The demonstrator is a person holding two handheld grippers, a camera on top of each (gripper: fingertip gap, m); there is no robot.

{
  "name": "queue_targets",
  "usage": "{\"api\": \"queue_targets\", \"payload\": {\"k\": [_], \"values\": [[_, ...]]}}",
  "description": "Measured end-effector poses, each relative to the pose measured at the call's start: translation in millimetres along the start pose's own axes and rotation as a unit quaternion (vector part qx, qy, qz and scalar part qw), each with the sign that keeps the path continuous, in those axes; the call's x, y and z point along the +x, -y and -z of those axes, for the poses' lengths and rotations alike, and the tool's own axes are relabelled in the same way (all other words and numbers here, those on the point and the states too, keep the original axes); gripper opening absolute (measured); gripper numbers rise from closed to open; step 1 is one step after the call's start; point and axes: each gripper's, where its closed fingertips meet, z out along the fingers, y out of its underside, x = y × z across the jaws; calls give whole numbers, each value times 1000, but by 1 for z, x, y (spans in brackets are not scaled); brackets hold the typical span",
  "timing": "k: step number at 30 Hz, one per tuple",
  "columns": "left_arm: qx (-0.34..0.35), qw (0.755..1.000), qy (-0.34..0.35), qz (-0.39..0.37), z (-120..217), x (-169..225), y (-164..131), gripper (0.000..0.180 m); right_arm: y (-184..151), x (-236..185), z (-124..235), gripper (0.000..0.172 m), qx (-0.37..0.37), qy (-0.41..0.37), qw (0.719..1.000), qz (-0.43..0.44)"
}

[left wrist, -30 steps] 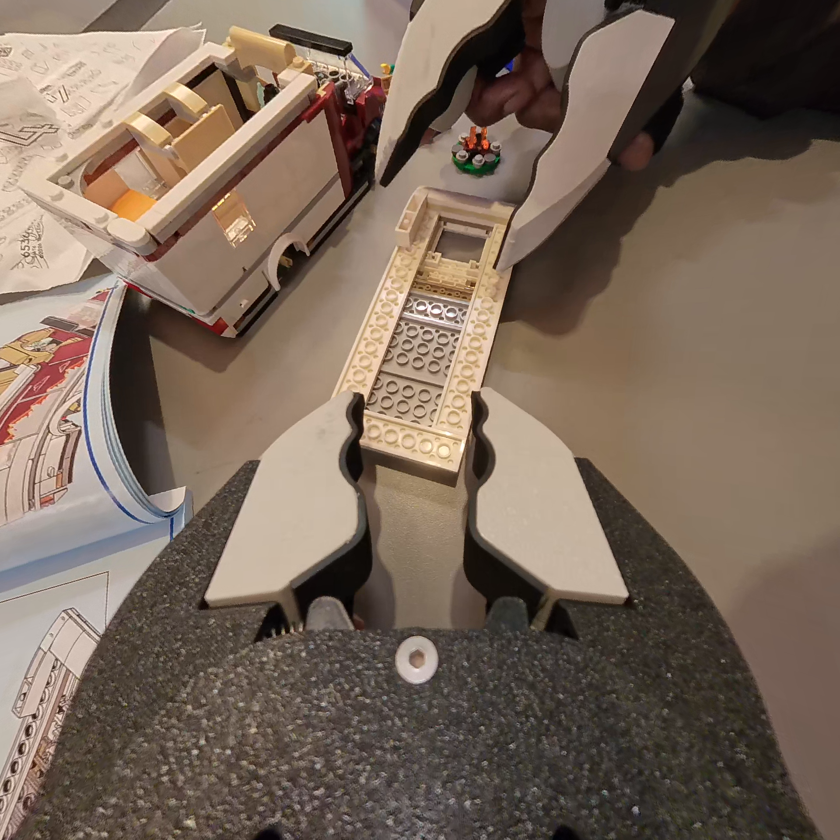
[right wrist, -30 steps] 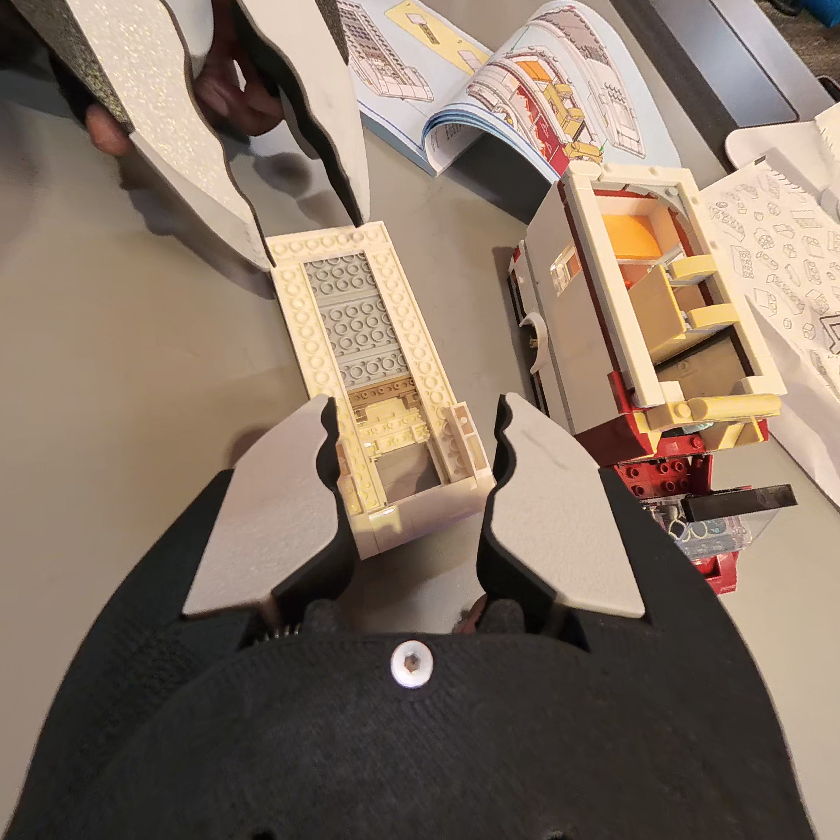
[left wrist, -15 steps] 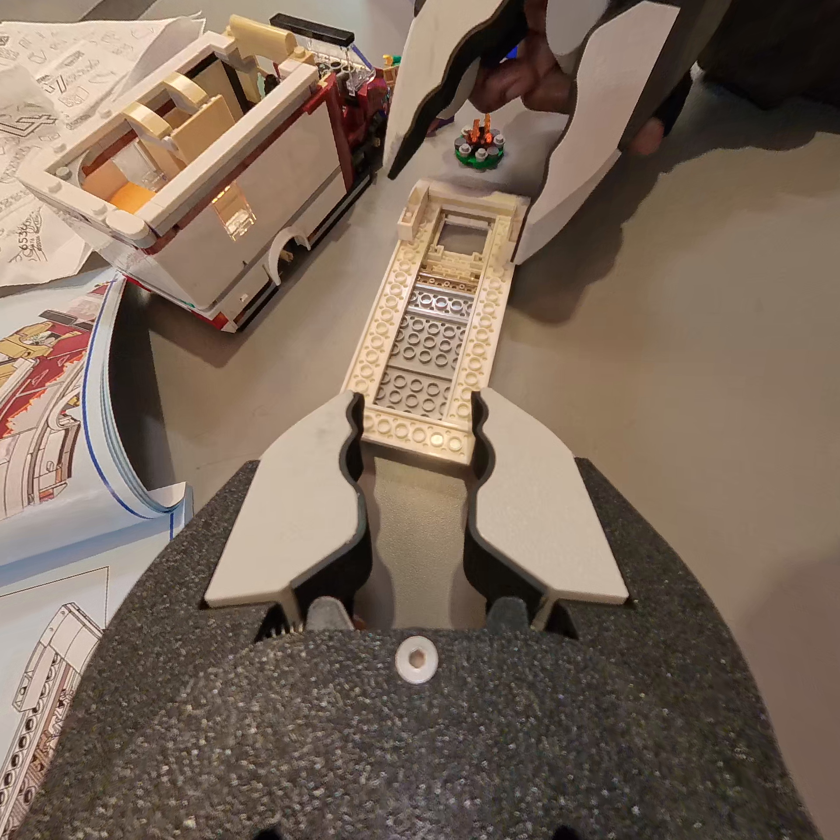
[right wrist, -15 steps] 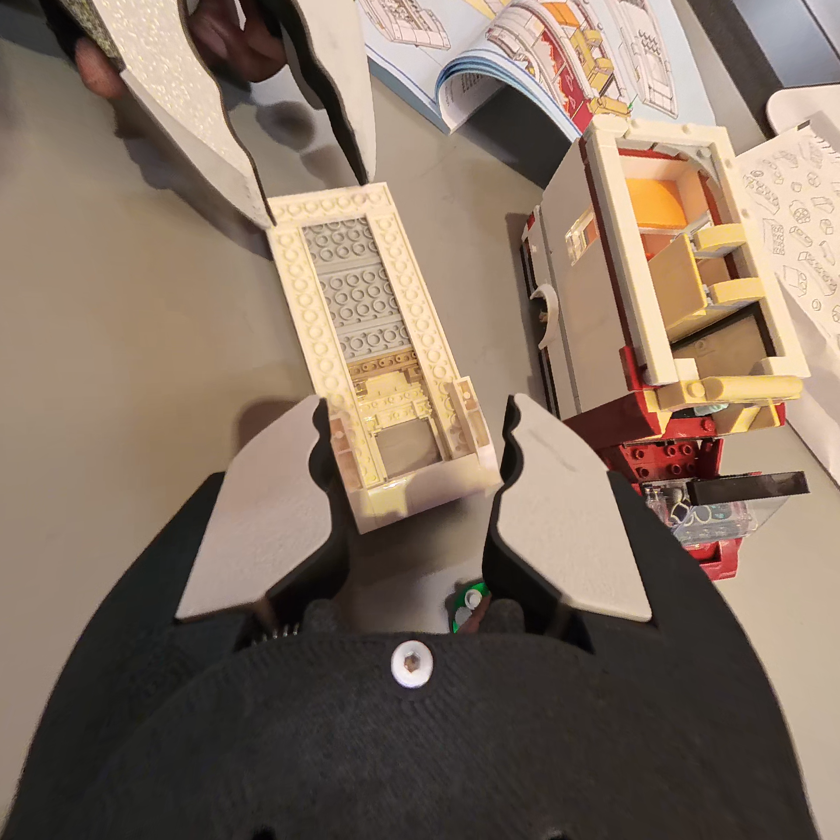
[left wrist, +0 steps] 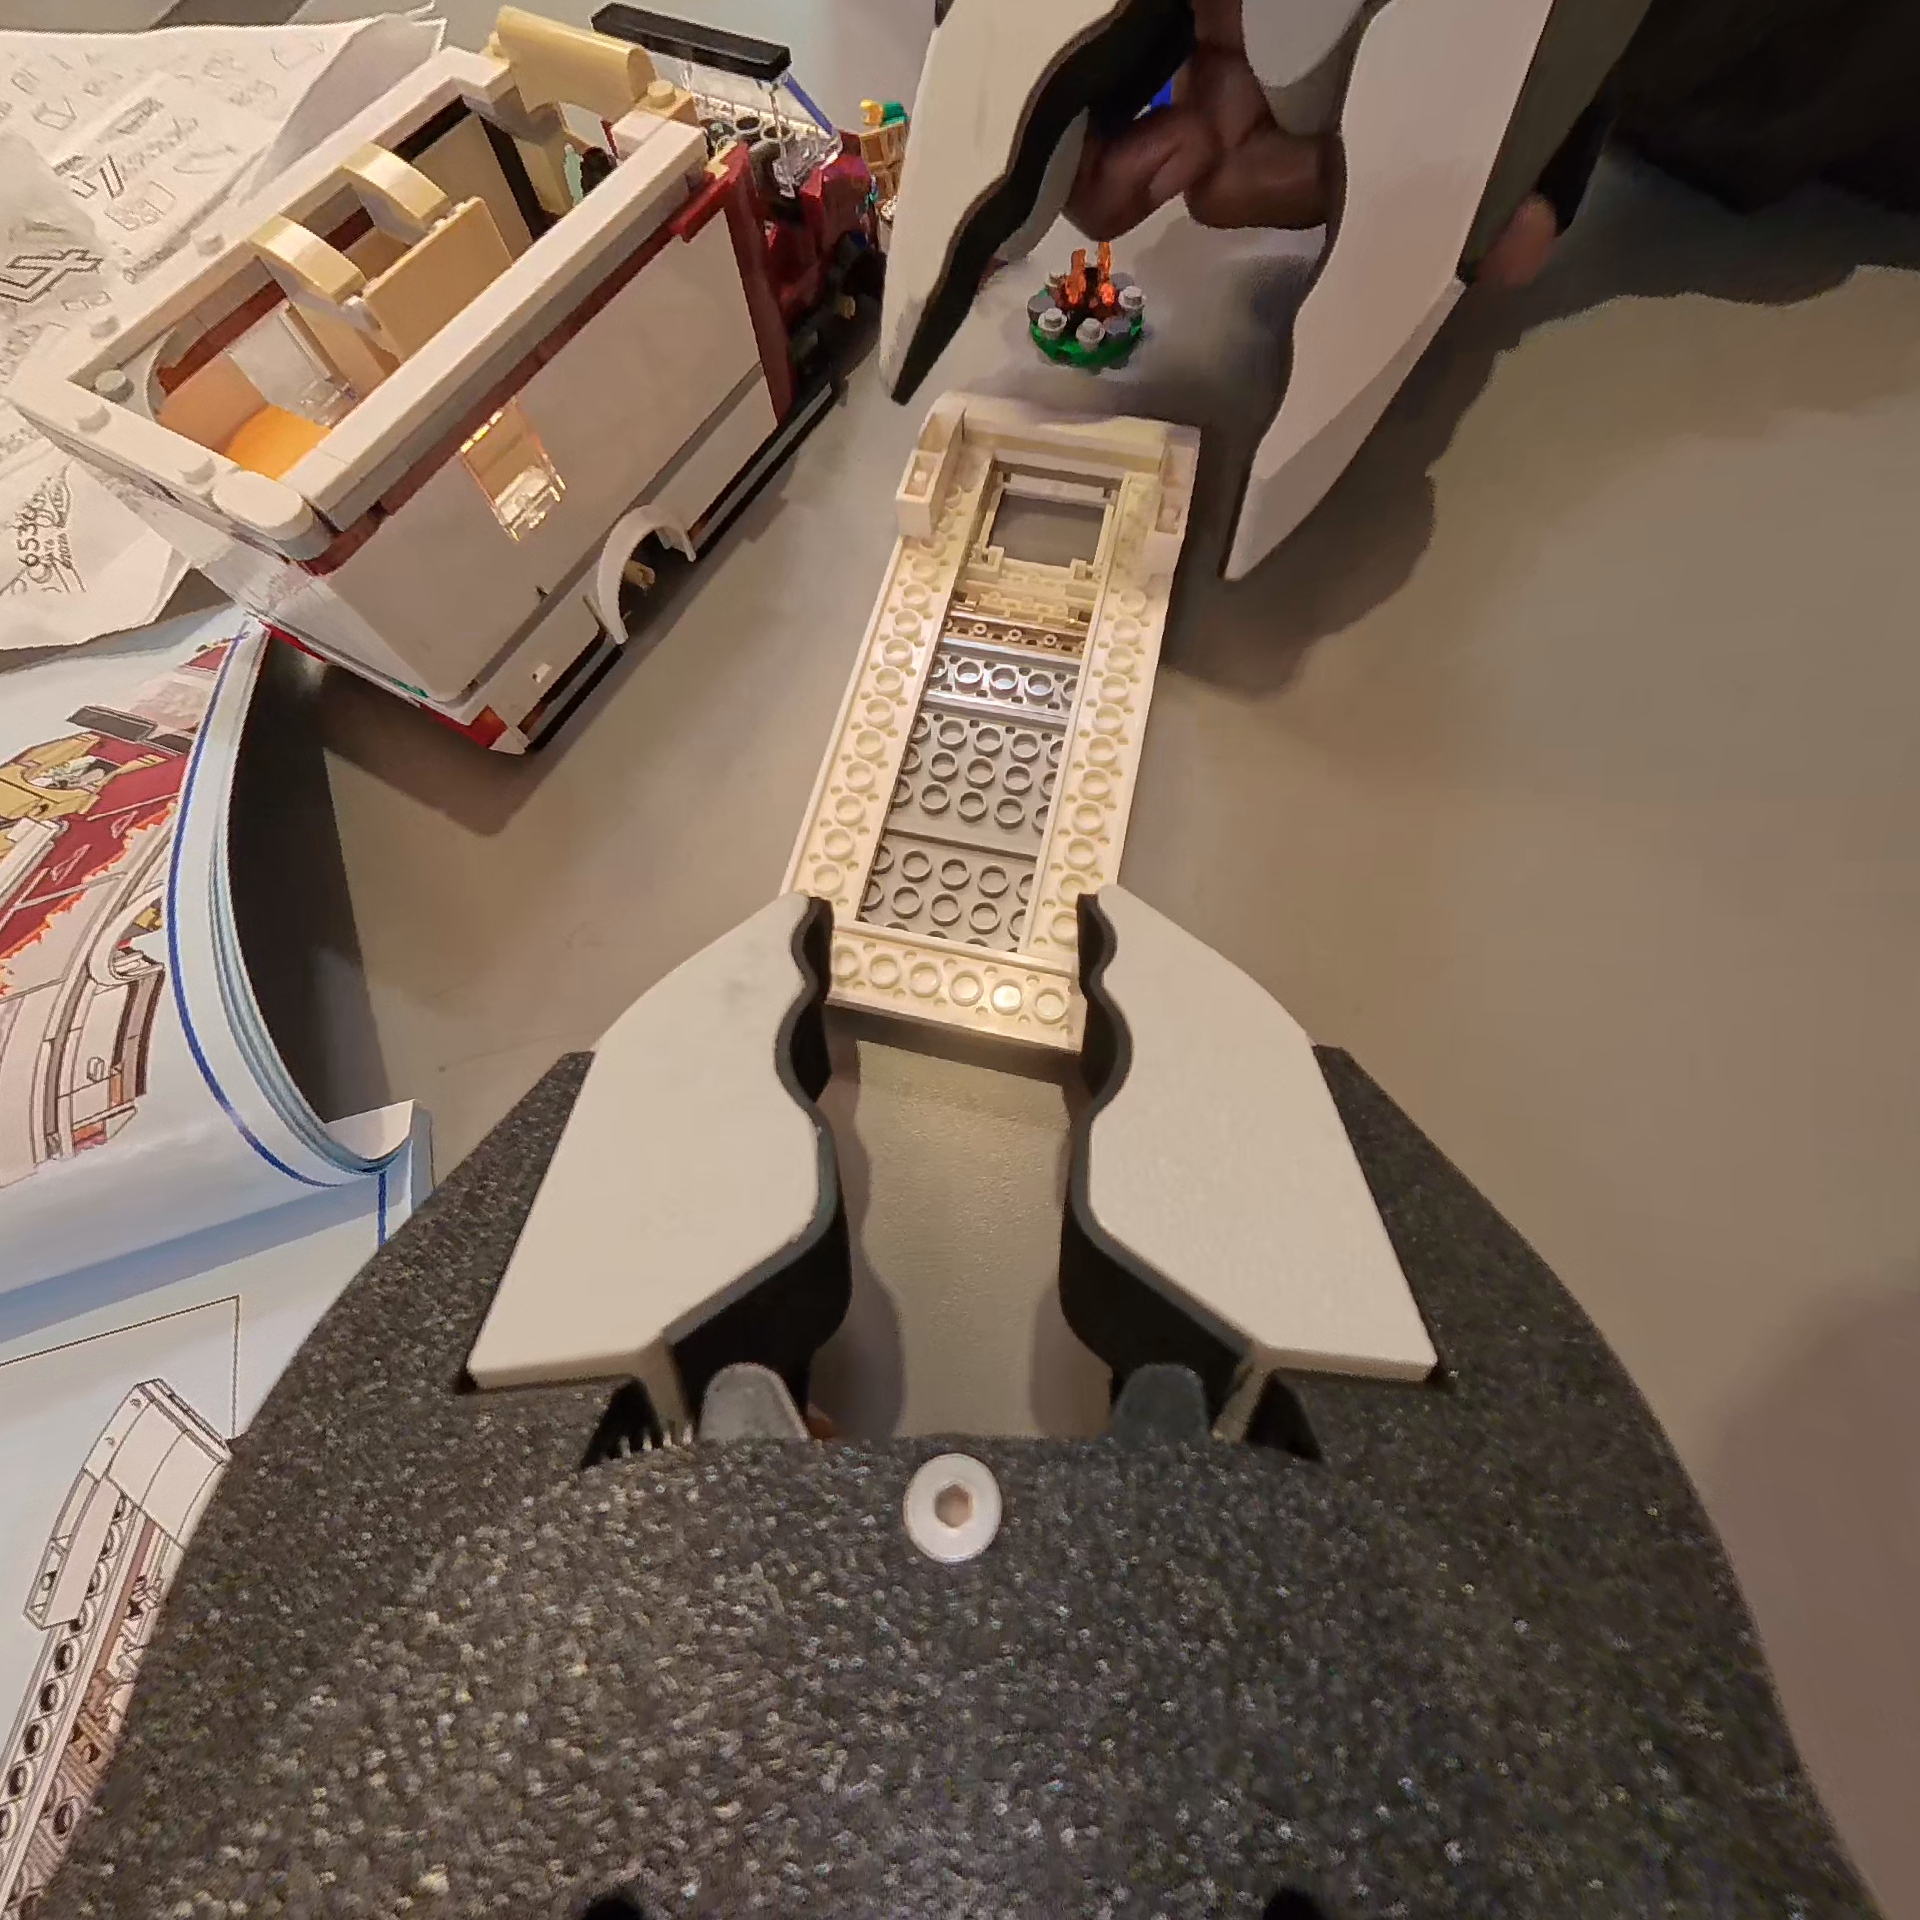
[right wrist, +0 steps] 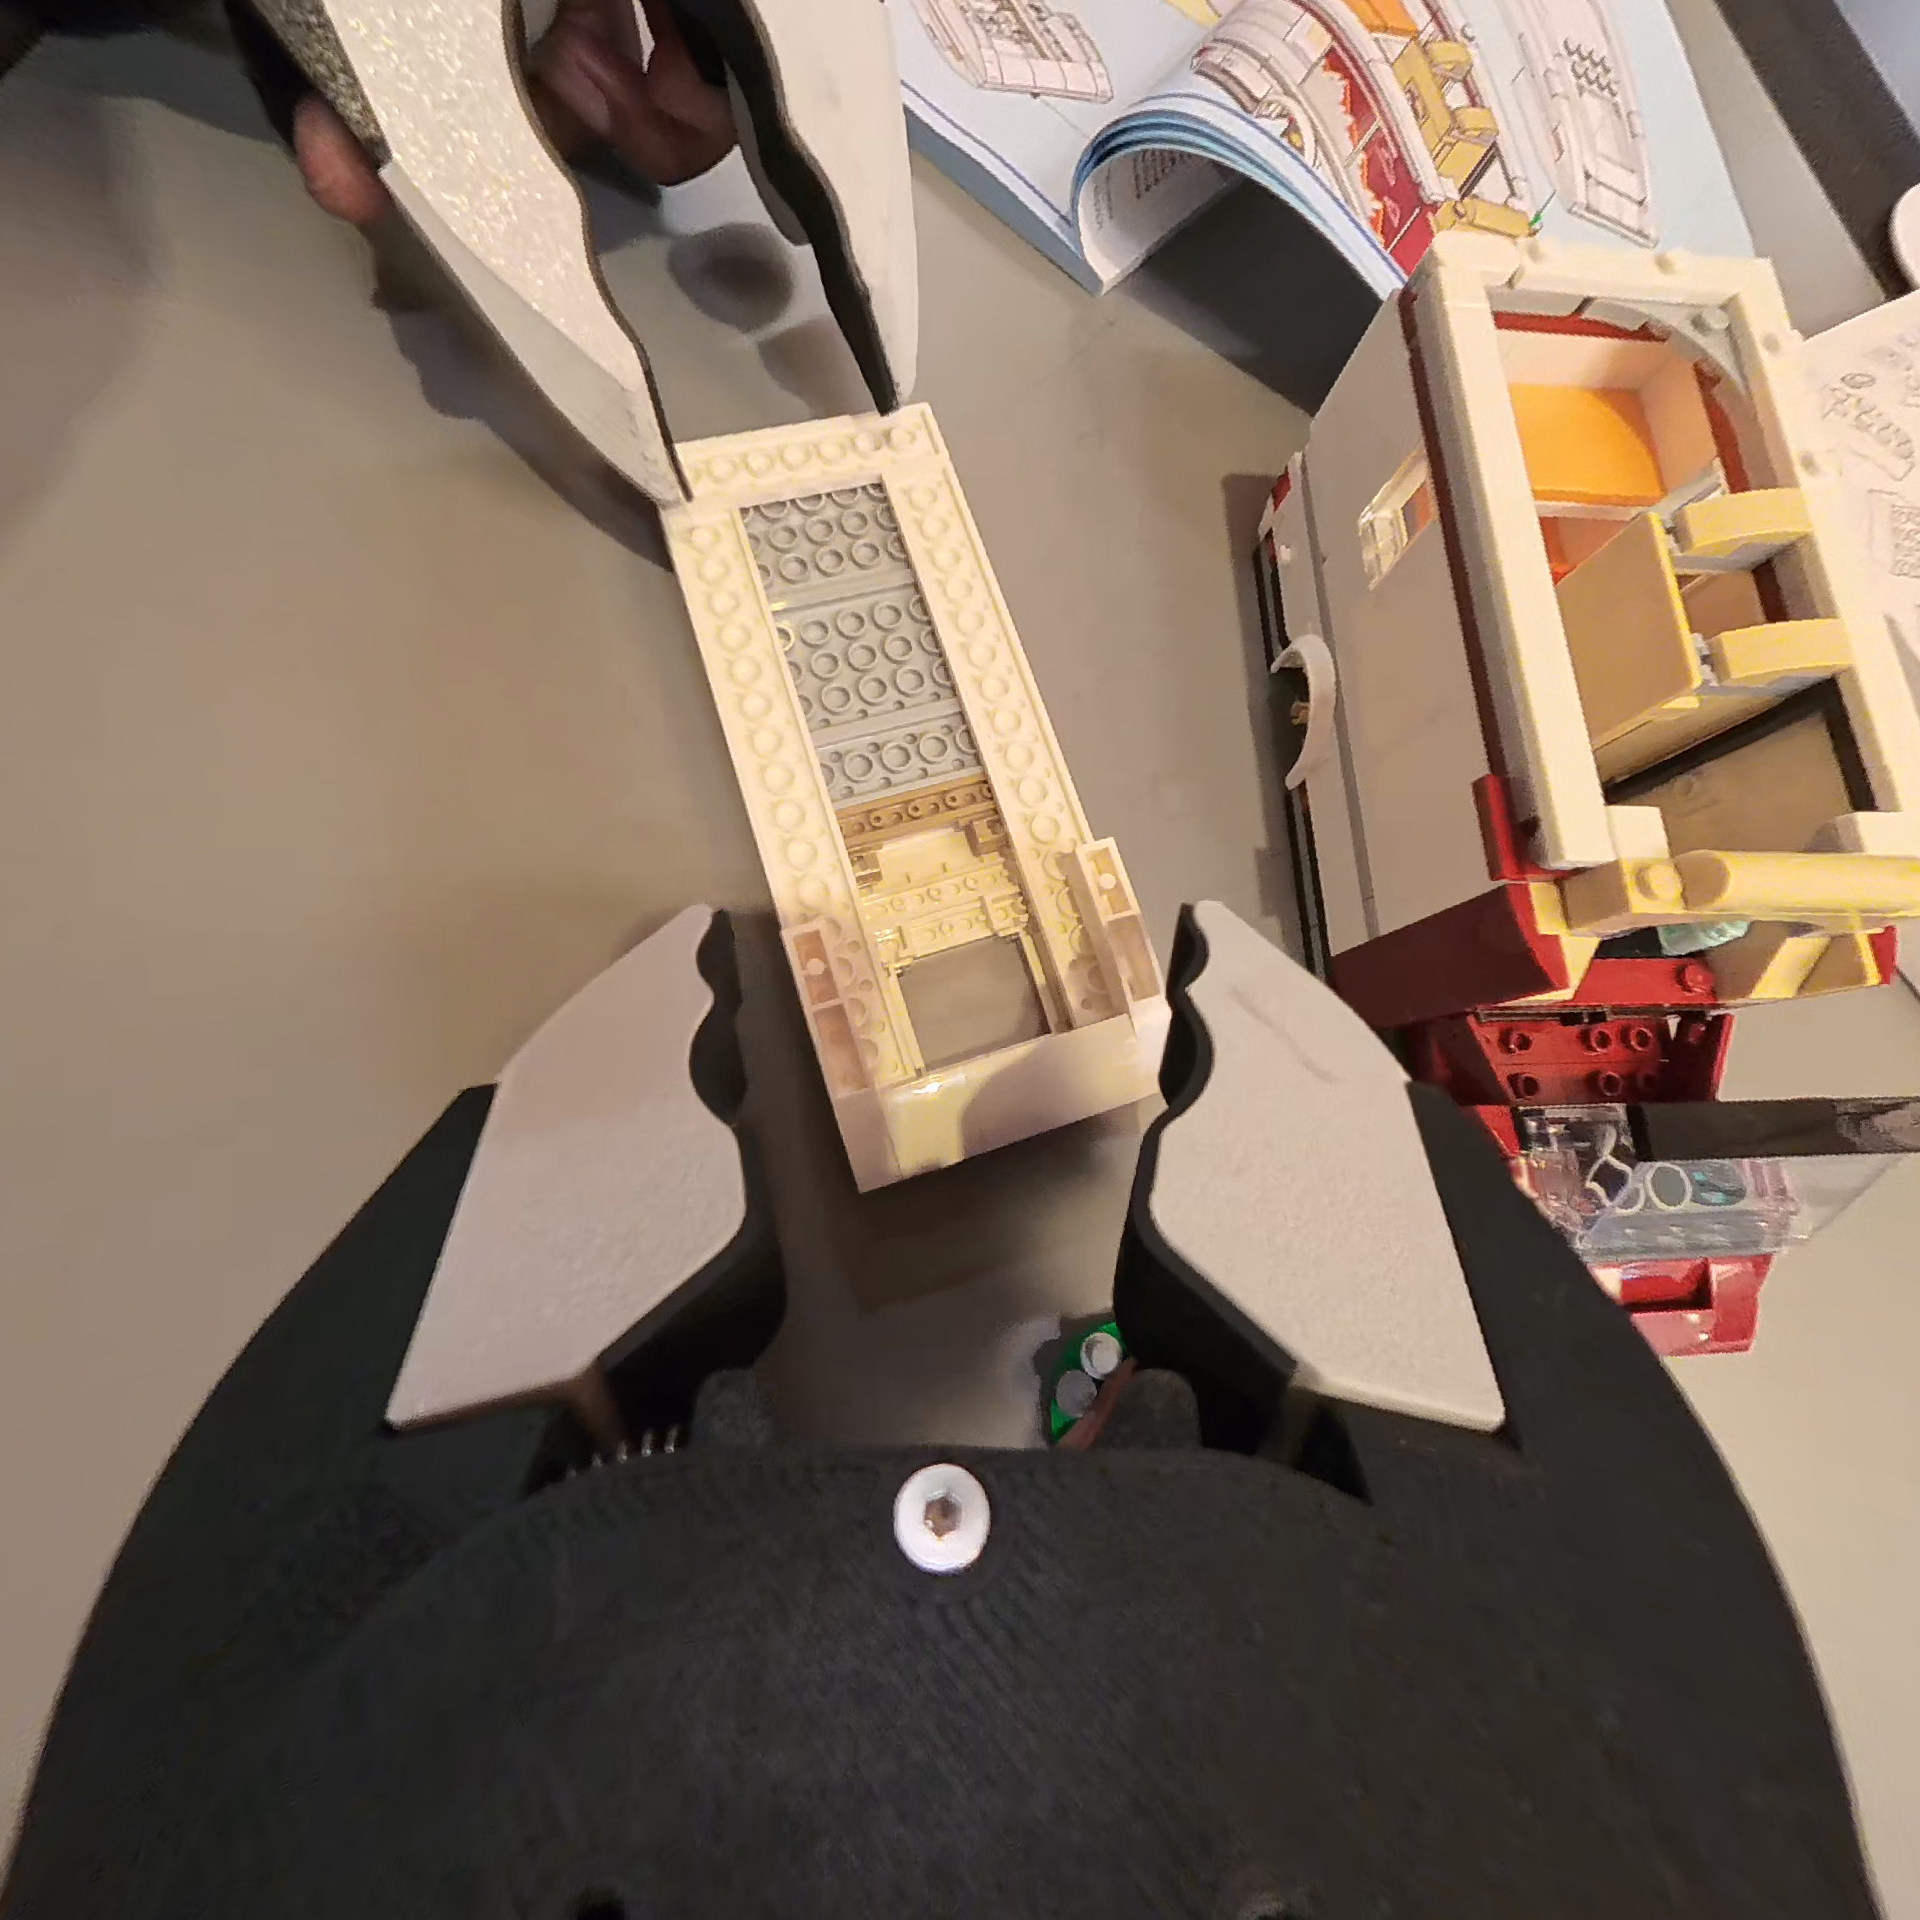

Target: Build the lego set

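A long cream brick panel with grey stud plates (left wrist: pixel 987 790) lies lengthwise on or just over the grey table (left wrist: pixel 1507 935). My left gripper (left wrist: pixel 948 914) is shut on its near end, with both pads against the panel's side edges. The right wrist view shows the same panel (right wrist: pixel 862 675) with the left gripper (right wrist: pixel 774 447) at its far end. My right gripper (right wrist: pixel 953 914) is open around the panel's windowed end. Its left pad stands clear of the panel and its right pad is close beside the corner. It also shows in the left wrist view (left wrist: pixel 1070 478).
A cream and red brick camper model (left wrist: pixel 416 395) with an open top stands beside the panel, also in the right wrist view (right wrist: pixel 1558 675). An open instruction booklet (left wrist: pixel 104 935) and a printed sheet (left wrist: pixel 83 156) lie nearby. A small green campfire piece (left wrist: pixel 1086 312) sits under the right gripper. The left gripper's tips are roughly 10 centimetres from the right gripper's.
My right gripper's jaws have spread wider and let go of the panel's windowed end. My left gripper keeps its hold on the other end, nearly still.
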Motion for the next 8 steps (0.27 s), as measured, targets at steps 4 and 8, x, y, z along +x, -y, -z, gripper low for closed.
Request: {"api": "queue_targets", "payload": {"k": [4,8], "values": [[1,1000,-1,1,0,0,0,46,-3,-1,-2,81,-5,4,1000,4],[-1,1000,-2,1,0,1,0,46,-5,-1,-4,81,-8,8,1000,3]]}}
